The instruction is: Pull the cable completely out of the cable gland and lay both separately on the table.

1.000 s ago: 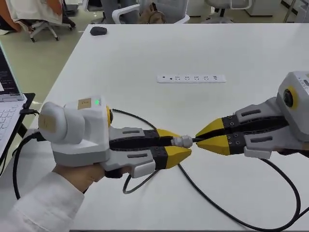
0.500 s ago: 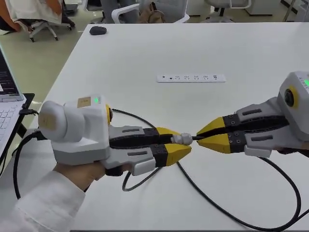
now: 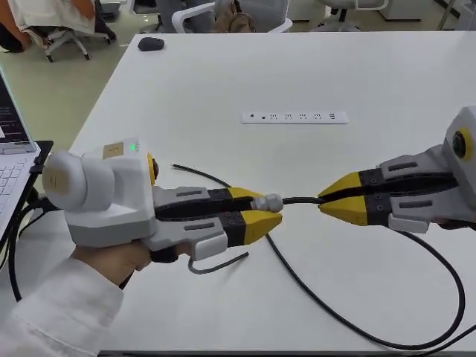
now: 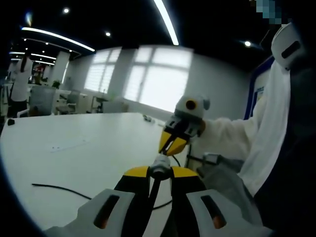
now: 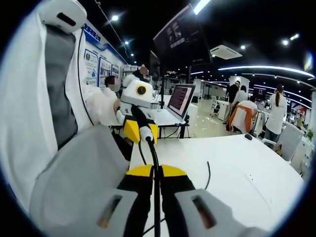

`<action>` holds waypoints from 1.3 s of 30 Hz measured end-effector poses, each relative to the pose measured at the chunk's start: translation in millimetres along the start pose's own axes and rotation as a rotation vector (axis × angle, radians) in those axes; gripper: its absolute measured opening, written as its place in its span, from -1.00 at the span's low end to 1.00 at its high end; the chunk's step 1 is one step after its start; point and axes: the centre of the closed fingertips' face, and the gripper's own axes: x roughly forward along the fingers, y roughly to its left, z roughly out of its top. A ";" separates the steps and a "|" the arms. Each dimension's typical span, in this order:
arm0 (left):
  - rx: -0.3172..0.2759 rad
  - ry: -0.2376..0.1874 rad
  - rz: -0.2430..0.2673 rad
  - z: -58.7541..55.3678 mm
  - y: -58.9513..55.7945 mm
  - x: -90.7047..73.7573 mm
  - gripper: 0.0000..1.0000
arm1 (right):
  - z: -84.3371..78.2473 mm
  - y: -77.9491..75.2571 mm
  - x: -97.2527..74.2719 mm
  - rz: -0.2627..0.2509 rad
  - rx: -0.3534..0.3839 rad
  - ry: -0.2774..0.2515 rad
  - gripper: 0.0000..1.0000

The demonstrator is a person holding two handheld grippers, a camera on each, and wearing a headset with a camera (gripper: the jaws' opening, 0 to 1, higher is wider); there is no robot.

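Observation:
A small silver cable gland (image 3: 269, 201) sits between the yellow tips of my left gripper (image 3: 266, 214), which is shut on it just above the table. A short stretch of black cable (image 3: 300, 201) runs out of the gland to my right gripper (image 3: 324, 204), which is shut on the cable a hand's width to the right. In the left gripper view the gland (image 4: 160, 166) is pinched at the tips of the left gripper (image 4: 160, 173), with the right gripper (image 4: 173, 141) facing it. In the right gripper view the cable (image 5: 154, 160) leads from the right gripper (image 5: 157, 172) to the gland (image 5: 145, 134).
More black cable (image 3: 335, 316) trails across the white table (image 3: 223, 89) under both grippers and loops at the front right. A white power strip (image 3: 294, 117) lies mid-table and a dark mouse (image 3: 151, 44) sits far back left. A laptop (image 3: 9, 160) stands at the left edge.
The grippers have drawn apart: the left moved left with the gland, the right moved right. A stretch of bare cable now shows between the gland and the right tips.

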 end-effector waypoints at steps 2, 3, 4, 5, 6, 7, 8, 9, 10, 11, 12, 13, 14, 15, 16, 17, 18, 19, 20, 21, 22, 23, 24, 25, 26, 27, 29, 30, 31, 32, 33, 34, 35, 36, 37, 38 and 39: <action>0.000 -0.002 0.005 0.7 0.9 -1.4 -0.66 | -5.0 -2.3 -2.6 -0.012 0.004 0.011 -0.94; 0.000 -0.003 0.006 0.9 1.3 -2.0 -0.66 | -7.6 -3.3 -3.8 -0.017 0.005 0.019 -0.94; 0.000 -0.004 0.008 1.1 1.8 -2.6 -0.66 | -12.5 -4.8 -5.6 -0.025 0.003 0.036 -0.94; -0.001 -0.004 0.010 1.2 2.2 -3.4 -0.66 | -15.6 -5.5 -7.0 -0.030 0.005 0.046 -0.94; -0.001 -0.004 0.012 1.2 2.5 -4.1 -0.66 | -18.9 -6.7 -8.9 -0.035 0.009 0.053 -0.94; -0.002 -0.004 0.013 1.2 2.7 -4.5 -0.66 | -21.1 -7.9 -10.3 -0.041 0.013 0.057 -0.94; -0.002 -0.003 0.014 1.1 2.8 -4.8 -0.66 | -23.2 -9.1 -11.6 -0.047 0.016 0.061 -0.94; -0.002 -0.003 0.016 1.1 3.0 -5.2 -0.66 | -26.4 -10.8 -13.5 -0.057 0.021 0.065 -0.94; -0.002 -0.002 0.017 1.0 3.2 -5.4 -0.66 | -29.0 -12.1 -14.6 -0.064 0.027 0.071 -0.94; -0.003 -0.004 0.017 1.5 3.2 -5.7 -0.66 | -33.1 -14.6 -15.9 -0.075 0.029 0.081 -0.94; -0.004 -0.005 0.017 1.9 3.1 -5.8 -0.66 | -36.0 -15.8 -16.7 -0.082 0.033 0.089 -0.93; -0.004 -0.006 0.017 2.4 2.8 -5.8 -0.66 | -39.1 -16.8 -17.6 -0.088 0.036 0.097 -0.93; -0.003 -0.006 0.016 2.9 2.3 -5.8 -0.66 | -43.0 -17.3 -18.5 -0.095 0.042 0.105 -0.93; -0.002 -0.006 0.015 3.3 1.9 -5.6 -0.66 | -44.9 -17.7 -18.8 -0.098 0.043 0.106 -0.93; -0.001 -0.006 0.014 3.7 1.4 -5.4 -0.66 | -47.1 -18.1 -19.3 -0.104 0.046 0.110 -0.93; 0.000 -0.006 0.013 3.7 1.3 -5.4 -0.66 | -49.5 -19.1 -20.0 -0.112 0.053 0.113 -0.93; 0.001 -0.005 0.012 3.8 1.1 -5.2 -0.66 | -51.3 -19.7 -20.5 -0.117 0.058 0.115 -0.93; 0.001 -0.004 0.012 3.9 0.9 -5.1 -0.66 | -53.0 -20.1 -21.1 -0.121 0.062 0.118 -0.93; 0.001 -0.004 0.011 3.9 0.8 -4.9 -0.66 | -54.6 -20.6 -22.0 -0.127 0.068 0.118 -0.93; 0.002 -0.004 0.011 3.9 0.7 -4.8 -0.66 | -55.2 -20.6 -22.6 -0.129 0.071 0.117 -0.93; 0.002 -0.003 0.010 4.0 0.6 -4.7 -0.66 | -56.3 -20.8 -23.3 -0.132 0.076 0.117 -0.93; 0.002 -0.003 0.010 4.1 0.5 -4.6 -0.66 | -57.2 -20.9 -23.7 -0.134 0.078 0.119 -0.93; 0.002 -0.004 0.010 4.4 0.4 -4.5 -0.66 | -58.3 -20.7 -24.5 -0.136 0.081 0.121 -0.93; 0.002 -0.003 0.009 4.5 0.3 -4.5 -0.66 | -58.8 -20.5 -24.9 -0.137 0.085 0.121 -0.93; 0.003 -0.003 0.009 4.6 0.4 -4.4 -0.66 | -59.2 -19.8 -25.3 -0.137 0.089 0.120 -0.93; 0.003 -0.003 0.008 4.6 0.4 -4.3 -0.66 | -59.6 -19.7 -25.5 -0.137 0.090 0.120 -0.93; 0.003 -0.001 0.008 4.5 0.4 -3.9 -0.66 | -60.2 -19.5 -25.9 -0.138 0.093 0.120 -0.92; 0.003 -0.002 0.007 4.5 0.2 -3.7 -0.66 | -60.4 -19.3 -26.0 -0.138 0.095 0.120 -0.92; 0.004 -0.002 0.006 4.7 0.0 -3.4 -0.66 | -60.9 -19.3 -26.1 -0.138 0.098 0.121 -0.92; 0.004 -0.002 0.005 4.7 -0.2 -3.3 -0.66 | -61.2 -18.9 -26.2 -0.137 0.101 0.122 -0.92; 0.004 -0.002 0.004 4.7 -0.3 -3.1 -0.66 | -61.6 -18.8 -26.1 -0.135 0.107 0.123 -0.92; 0.005 -0.001 0.003 4.8 -0.4 -2.9 -0.66 | -61.9 -18.0 -26.3 -0.131 0.116 0.123 -0.91; 0.005 -0.002 0.001 5.0 -0.6 -2.8 -0.66 | -61.8 -18.4 -26.2 -0.132 0.121 0.122 -0.90; 0.006 -0.002 -0.001 5.2 -0.9 -2.7 -0.66 | -60.9 -18.8 -26.6 -0.135 0.126 0.119 -0.88; 0.006 -0.002 -0.002 5.4 -1.1 -2.6 -0.66 | -59.6 -18.8 -26.5 -0.133 0.130 0.113 -0.85; 0.005 -0.005 -0.003 6.2 -1.3 -2.5 -0.66 | -57.1 -18.2 -26.1 -0.132 0.139 0.101 -0.79; 0.004 -0.006 -0.003 6.5 -1.3 -2.5 -0.66 | -55.5 -19.0 -25.7 -0.137 0.138 0.094 -0.70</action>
